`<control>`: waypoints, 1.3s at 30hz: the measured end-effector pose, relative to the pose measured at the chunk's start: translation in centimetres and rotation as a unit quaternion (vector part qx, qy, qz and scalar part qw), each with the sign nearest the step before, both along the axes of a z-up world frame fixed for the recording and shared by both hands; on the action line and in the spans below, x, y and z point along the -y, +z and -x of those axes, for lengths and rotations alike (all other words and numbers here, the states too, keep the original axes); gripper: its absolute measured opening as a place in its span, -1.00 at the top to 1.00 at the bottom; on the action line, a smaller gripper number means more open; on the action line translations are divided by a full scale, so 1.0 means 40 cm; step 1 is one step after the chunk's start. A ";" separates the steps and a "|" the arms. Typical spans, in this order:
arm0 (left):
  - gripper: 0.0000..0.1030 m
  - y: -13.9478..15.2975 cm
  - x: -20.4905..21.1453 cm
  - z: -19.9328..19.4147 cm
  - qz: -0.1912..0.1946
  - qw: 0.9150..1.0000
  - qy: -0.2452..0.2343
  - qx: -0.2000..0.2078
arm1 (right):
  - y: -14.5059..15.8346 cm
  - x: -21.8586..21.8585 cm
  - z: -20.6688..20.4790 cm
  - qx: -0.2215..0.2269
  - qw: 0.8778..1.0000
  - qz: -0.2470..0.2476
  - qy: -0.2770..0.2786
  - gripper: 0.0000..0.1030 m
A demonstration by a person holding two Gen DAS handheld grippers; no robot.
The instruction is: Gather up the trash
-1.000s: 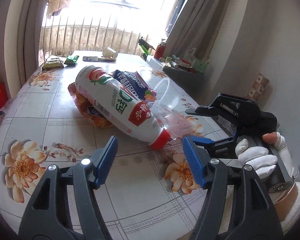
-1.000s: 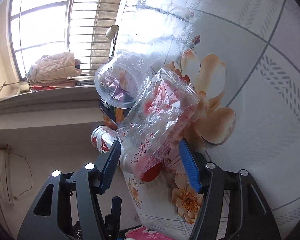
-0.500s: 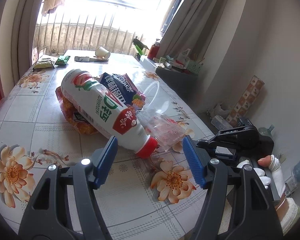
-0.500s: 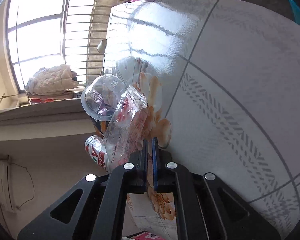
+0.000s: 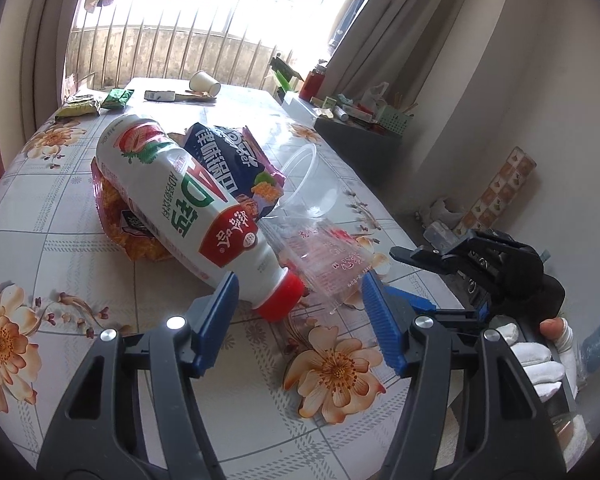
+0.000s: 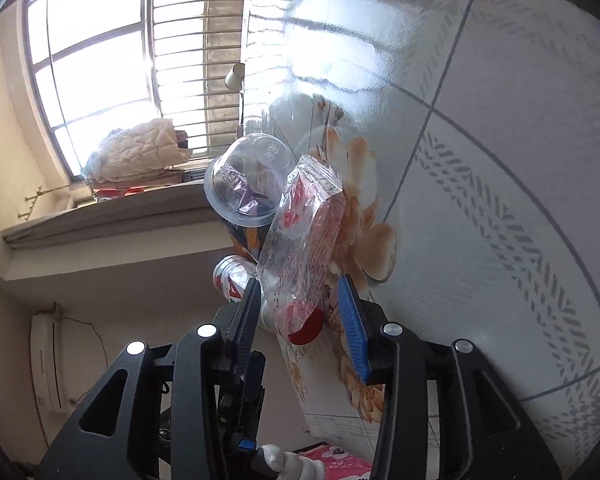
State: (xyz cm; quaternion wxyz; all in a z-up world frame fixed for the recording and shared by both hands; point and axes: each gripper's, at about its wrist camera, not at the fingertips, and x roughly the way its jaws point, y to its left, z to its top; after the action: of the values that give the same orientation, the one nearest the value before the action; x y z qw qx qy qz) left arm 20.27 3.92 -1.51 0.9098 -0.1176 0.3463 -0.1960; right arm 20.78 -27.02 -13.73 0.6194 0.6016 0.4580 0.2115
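Observation:
A pile of trash lies on the flowered table: a white drink bottle with a red cap, a dark blue snack bag, an orange wrapper, a clear plastic cup and a clear plastic bag with red print. My left gripper is open just in front of the bottle's cap. My right gripper is open at the table's right edge, its fingers either side of the clear bag. The cup lies beyond it.
At the table's far end lie a paper cup, green packets and a flat box. A cluttered side shelf stands right of the table. The right gripper's body and gloved hand sit at the table's right edge.
My right gripper was open, shut half a second ago, and now is open again around the clear bag. My left gripper has stayed open and shifted a little around the bottle's cap.

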 end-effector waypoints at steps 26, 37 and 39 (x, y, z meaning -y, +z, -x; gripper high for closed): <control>-0.11 0.058 0.050 -0.067 0.004 0.999 -0.053 -0.004 | -0.018 0.070 0.034 0.012 1.000 0.027 -0.002 0.93; -0.11 0.098 0.180 -0.349 -0.071 0.995 -0.060 -0.024 | -0.023 0.150 0.117 0.024 0.999 0.024 -0.006 0.93; -0.11 0.084 0.208 -0.395 -0.104 0.992 -0.057 -0.037 | -0.023 0.149 0.115 0.026 0.999 0.021 -0.005 0.93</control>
State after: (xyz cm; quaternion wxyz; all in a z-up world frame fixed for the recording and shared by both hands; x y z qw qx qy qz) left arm 36.08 -4.42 1.87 0.8912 -0.0098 0.4040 -0.2062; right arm 16.17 -32.98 -14.64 0.6445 0.5851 0.4430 0.2146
